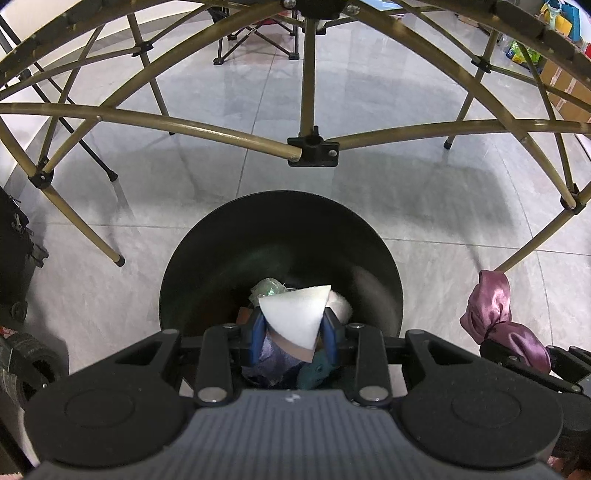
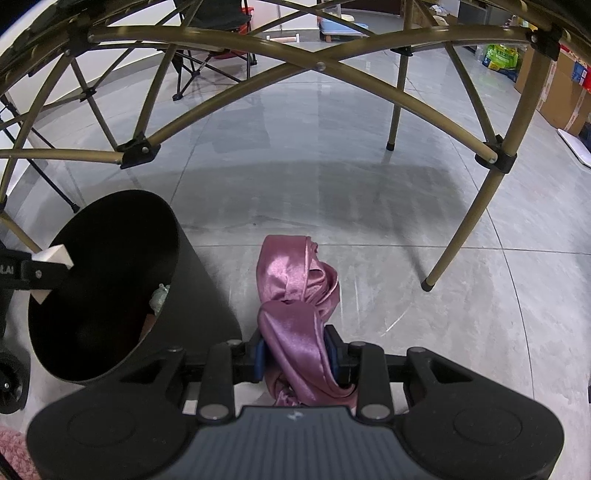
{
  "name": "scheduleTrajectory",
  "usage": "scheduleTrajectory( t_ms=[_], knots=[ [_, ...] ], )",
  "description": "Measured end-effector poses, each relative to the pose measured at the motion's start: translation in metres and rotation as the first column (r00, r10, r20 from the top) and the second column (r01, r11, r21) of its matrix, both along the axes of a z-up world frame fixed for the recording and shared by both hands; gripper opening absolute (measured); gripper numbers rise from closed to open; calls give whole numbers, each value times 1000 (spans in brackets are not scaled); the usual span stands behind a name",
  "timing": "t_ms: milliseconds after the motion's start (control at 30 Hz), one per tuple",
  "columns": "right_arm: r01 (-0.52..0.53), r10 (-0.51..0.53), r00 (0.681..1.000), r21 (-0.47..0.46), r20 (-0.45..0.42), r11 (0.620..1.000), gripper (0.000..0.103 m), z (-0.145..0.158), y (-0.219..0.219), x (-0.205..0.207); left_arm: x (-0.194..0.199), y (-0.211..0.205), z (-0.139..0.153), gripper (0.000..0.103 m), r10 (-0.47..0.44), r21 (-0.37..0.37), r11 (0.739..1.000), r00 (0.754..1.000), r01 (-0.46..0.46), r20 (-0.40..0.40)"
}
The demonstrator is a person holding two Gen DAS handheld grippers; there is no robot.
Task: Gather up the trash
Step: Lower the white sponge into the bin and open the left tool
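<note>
L gripper (image 1: 295,332): blue pads pinched on a white foam wedge (image 1: 295,314), lower centre of L view; wedge sits directly over the mouth of the black bin (image 1: 280,229), pointed tip toward frame bottom; same wedge seen at left edge of R view (image 2: 51,258), above the bin rim. Bin interior: trash at the bottom, incl. a greenish crumpled piece (image 1: 266,288) and some pale and brown bits, detail unclear.

R gripper (image 2: 297,354): pads pressed onto a pink satin cloth (image 2: 295,302), lower centre of R view; cloth bunched and twisted, upper end rising above the pads, lower end trailing below them; cloth appears clear of the floor (image 2: 369,206), contact can't be confirmed. Cloth is to the right of the bin (image 2: 110,280), outside it; also at right edge of L view (image 1: 495,314).

Surrounds: grey tiled floor; gold folding-table frame (image 1: 310,74) overhead across upper half of both views; folding chair (image 2: 214,22) top of frame; cardboard boxes (image 2: 561,92) upper right.
</note>
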State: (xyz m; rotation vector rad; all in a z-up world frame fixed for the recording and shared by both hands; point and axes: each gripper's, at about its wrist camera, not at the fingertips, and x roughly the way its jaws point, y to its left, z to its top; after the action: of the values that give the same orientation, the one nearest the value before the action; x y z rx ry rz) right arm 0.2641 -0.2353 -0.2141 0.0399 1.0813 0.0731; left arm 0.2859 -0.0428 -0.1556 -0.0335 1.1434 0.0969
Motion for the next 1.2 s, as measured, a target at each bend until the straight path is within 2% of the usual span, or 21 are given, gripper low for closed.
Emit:
scheduleTrajectory(
  t_ms=[233, 333, 433, 467, 500, 567, 767, 1200],
  knots=[
    [2, -2, 1000, -1, 2, 1000, 30, 1, 0, -1, 1, 0, -1, 33, 1, -1, 1000, 1000, -1, 0],
    [-1, 1, 1000, 0, 1, 1000, 30, 1, 0, -1, 0, -1, -1, 42, -2, -1, 1000, 1000, 2, -2],
    [-5, 5, 1000, -6, 4, 1000, 30, 1, 0, -1, -1, -1, -1, 68, -2, -7, 1000, 1000, 2, -4],
    [-4, 4, 1000, -7, 5, 1000, 30, 1, 0, -1, -2, -1, 1, 84, 0, -7, 1000, 1000, 0, 1],
    [-3, 3, 1000, -7, 4, 1000, 30, 1, 0, -1, -2, -1, 1, 95, 4, -5, 1000, 1000, -4, 7],
    [-3, 3, 1000, -8, 3, 1000, 30, 1, 0, -1, -2, 0, 2, 103, 12, -2, 1000, 1000, -12, 11],
    [-8, 8, 1000, -8, 3, 1000, 30, 0, 2, -1, -1, 1, -3, 103, 25, -11, 1000, 999, -25, -24],
    [-25, 25, 1000, -9, 12, 1000, 30, 3, 6, -4, -4, 2, -1, 103, 25, -21, 999, 999, -26, -24]
  ],
)
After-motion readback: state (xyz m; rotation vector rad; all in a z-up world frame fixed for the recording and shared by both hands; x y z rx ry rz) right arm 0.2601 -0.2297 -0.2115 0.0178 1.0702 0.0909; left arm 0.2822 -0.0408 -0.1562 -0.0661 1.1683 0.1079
